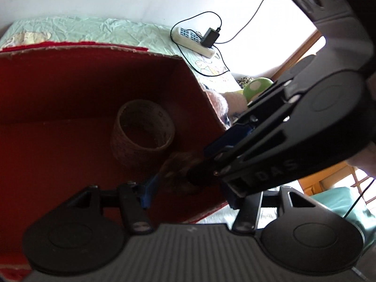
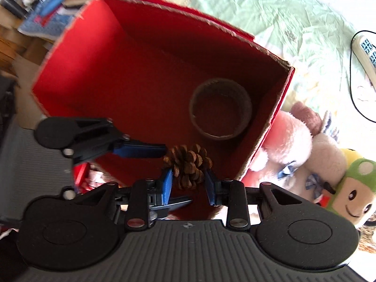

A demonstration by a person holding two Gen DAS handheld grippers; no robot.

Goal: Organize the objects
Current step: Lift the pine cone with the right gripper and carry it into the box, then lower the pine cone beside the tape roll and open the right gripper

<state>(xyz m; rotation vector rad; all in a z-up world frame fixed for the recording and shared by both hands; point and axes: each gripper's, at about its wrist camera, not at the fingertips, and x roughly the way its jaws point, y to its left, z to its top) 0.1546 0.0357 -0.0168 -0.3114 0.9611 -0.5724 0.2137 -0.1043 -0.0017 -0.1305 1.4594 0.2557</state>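
Note:
My right gripper (image 2: 189, 183) points down over an open red cardboard box (image 2: 77, 54) and is shut on a brown pine cone (image 2: 188, 164), gripped between its blue pads. A brown tape roll (image 2: 221, 115) lies on the box floor, further in. In the left wrist view the pine cone (image 1: 175, 164) hangs blurred in front of the tape roll (image 1: 143, 131), with the right gripper's blue finger (image 1: 225, 138) coming in from the right. My left gripper (image 1: 189, 193) stands open beside it, its fingers apart around the right gripper's tip and gripping nothing. One left finger (image 2: 141, 150) reaches almost to the cone.
The box (image 1: 70, 75) sits on a pale green bedsheet (image 2: 270, 11). A pink and white plush (image 2: 293, 141) and a green mushroom plush (image 2: 352, 188) lie against its right wall. A power strip (image 1: 192, 40) with a charger and cable lies behind. Books and clutter are far left.

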